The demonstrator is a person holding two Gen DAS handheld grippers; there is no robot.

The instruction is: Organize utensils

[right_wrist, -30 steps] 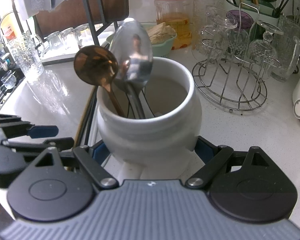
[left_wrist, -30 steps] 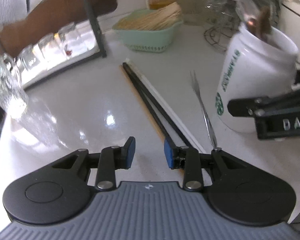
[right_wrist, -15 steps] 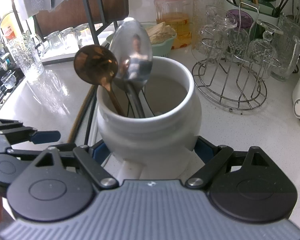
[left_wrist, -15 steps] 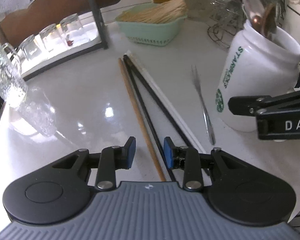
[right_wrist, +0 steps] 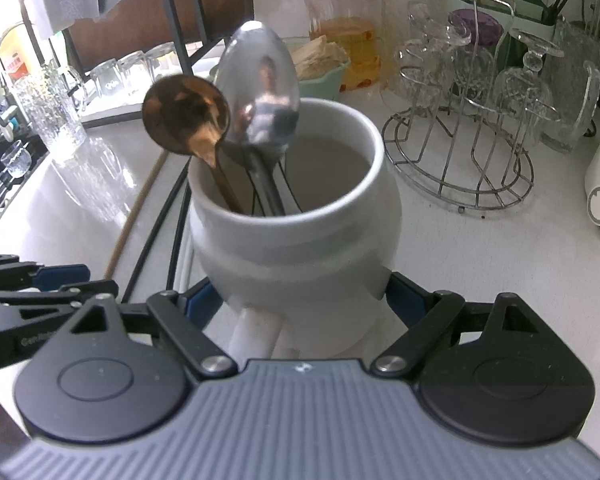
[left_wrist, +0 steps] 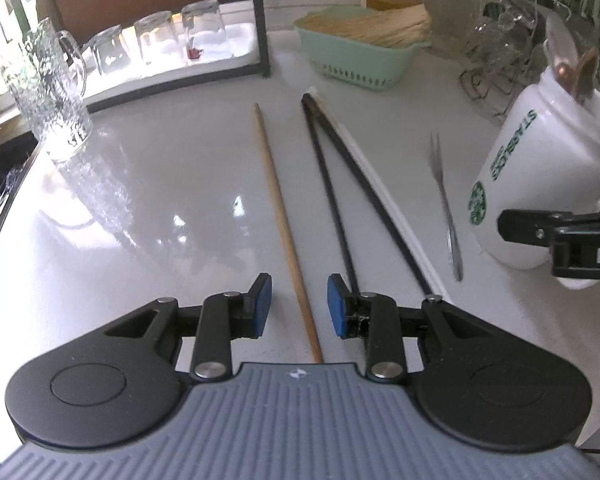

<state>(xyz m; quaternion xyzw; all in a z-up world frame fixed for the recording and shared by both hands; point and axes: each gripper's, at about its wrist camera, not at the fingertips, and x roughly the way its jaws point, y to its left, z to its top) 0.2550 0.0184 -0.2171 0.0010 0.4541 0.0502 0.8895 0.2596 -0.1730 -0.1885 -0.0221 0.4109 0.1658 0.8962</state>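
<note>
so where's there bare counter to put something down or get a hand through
The widest bare patch lies between the textured glass pitcher and the wooden chopstick. A narrower strip runs between the white chopstick and the small fork. It is crowded at the back right: green basket, wire glass rack and the white mug clamped in the right gripper.

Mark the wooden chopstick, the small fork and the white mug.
wooden chopstick (left_wrist: 278, 208): left wrist view, middle of its shaft.
small fork (left_wrist: 444, 196): left wrist view, its thin handle.
white mug (right_wrist: 296, 240): right wrist view, front wall below the rim.
</note>
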